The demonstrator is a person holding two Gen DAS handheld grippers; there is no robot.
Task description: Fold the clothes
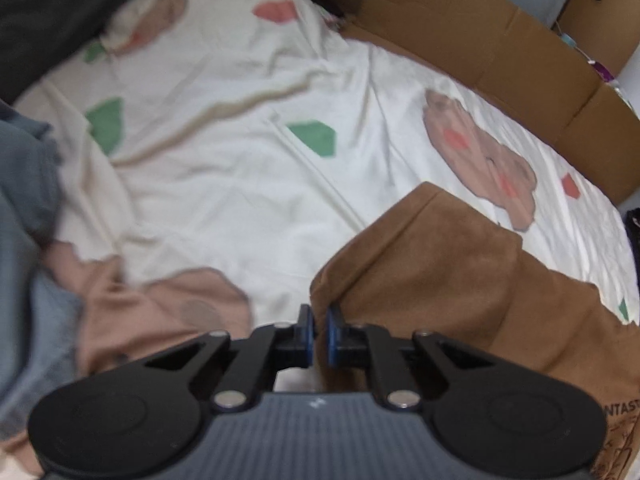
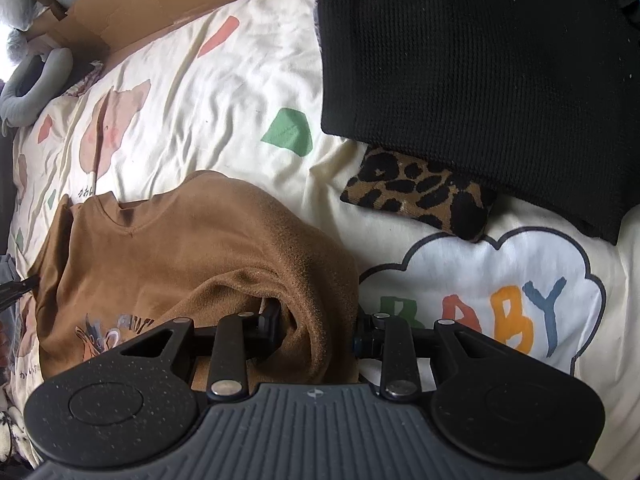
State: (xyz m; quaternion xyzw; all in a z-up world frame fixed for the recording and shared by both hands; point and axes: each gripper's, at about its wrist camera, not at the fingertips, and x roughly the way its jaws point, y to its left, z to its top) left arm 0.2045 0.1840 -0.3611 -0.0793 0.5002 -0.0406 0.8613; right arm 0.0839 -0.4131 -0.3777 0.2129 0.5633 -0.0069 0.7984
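Observation:
A brown T-shirt (image 1: pixel 440 272) with a printed front lies on the patterned white bed sheet (image 1: pixel 240 184). In the left wrist view my left gripper (image 1: pixel 321 320) is shut on the shirt's near-left edge, and brown cloth shows between the blue pads. In the right wrist view the same brown T-shirt (image 2: pixel 192 240) lies with its neckline at the far left. My right gripper (image 2: pixel 318 328) holds a thick bunched fold of its right side, and the cloth fills the gap between the fingers. The gripper bodies hide the shirt's near part.
A blue-grey garment (image 1: pixel 24 200) is heaped at the left. Cardboard (image 1: pixel 500 40) borders the bed's far side. A black knit garment (image 2: pixel 480 60), a leopard-print piece (image 2: pixel 420 196) and a white shirt reading "BABY" (image 2: pixel 500 292) lie to the right. A grey cushion (image 2: pixel 32 80) sits far left.

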